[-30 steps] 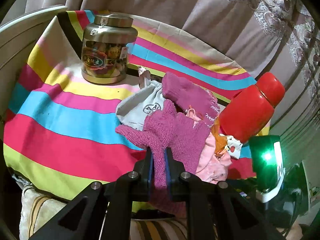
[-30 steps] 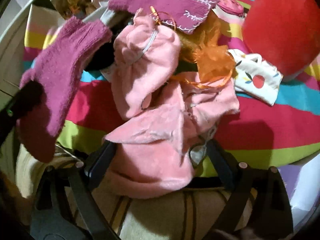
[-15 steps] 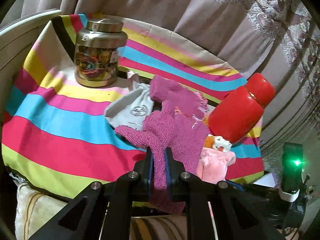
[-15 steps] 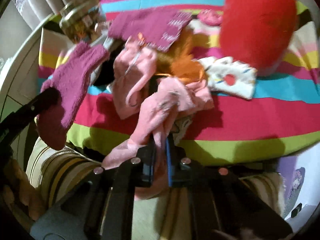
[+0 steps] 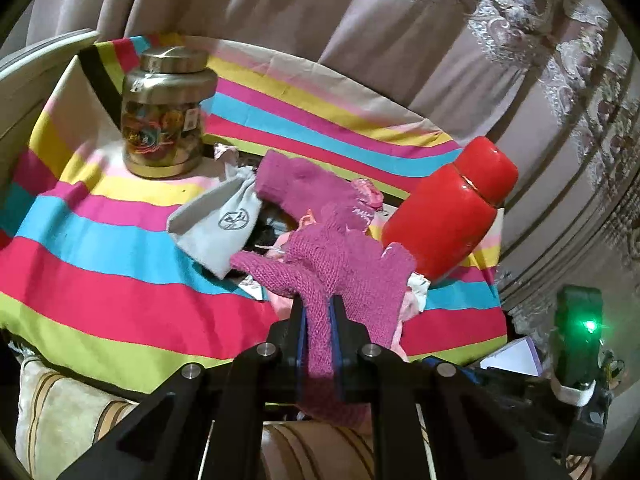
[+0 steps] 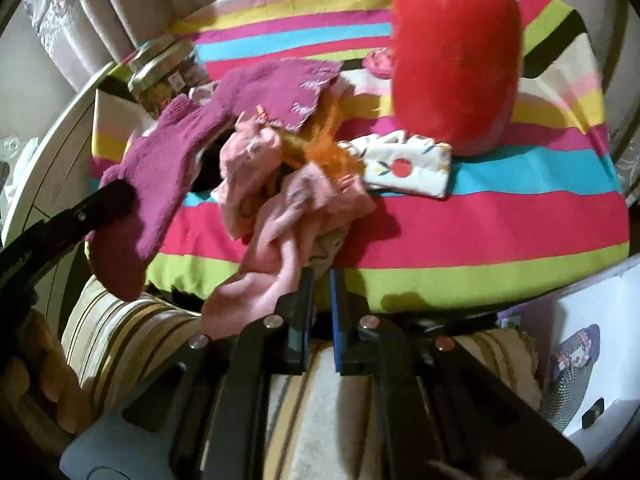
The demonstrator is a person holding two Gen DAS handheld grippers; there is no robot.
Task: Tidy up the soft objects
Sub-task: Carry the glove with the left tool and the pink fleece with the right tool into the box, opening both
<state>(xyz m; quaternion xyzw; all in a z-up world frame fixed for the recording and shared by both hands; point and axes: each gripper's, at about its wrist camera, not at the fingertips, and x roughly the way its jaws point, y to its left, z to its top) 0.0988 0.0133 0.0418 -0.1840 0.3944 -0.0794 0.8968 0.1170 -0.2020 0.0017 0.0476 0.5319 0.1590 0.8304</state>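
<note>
Left gripper (image 5: 318, 312): my fingers clamp the magenta knit glove (image 5: 336, 264).
Right gripper (image 6: 318, 280): fingers narrowly parted, opening; pink cloth (image 6: 280, 216) seemingly beside them, unheld.
Grey pouch (image 5: 220, 224): logo unreadable.

left gripper (image 5: 318, 312) matte black angular linkage arms, round silver screws, blue-edged finger pads, right gripper (image 6: 319, 280) same black build, silver screws, blue pad edges

Right gripper (image 6: 319, 280) opening, pink cloth (image 6: 280, 224) beside

Left gripper (image 5: 318, 312) clamped tight; right gripper (image 6: 319, 284) angled steeply down, its fingers (image 6: 304, 304) opening.
</note>
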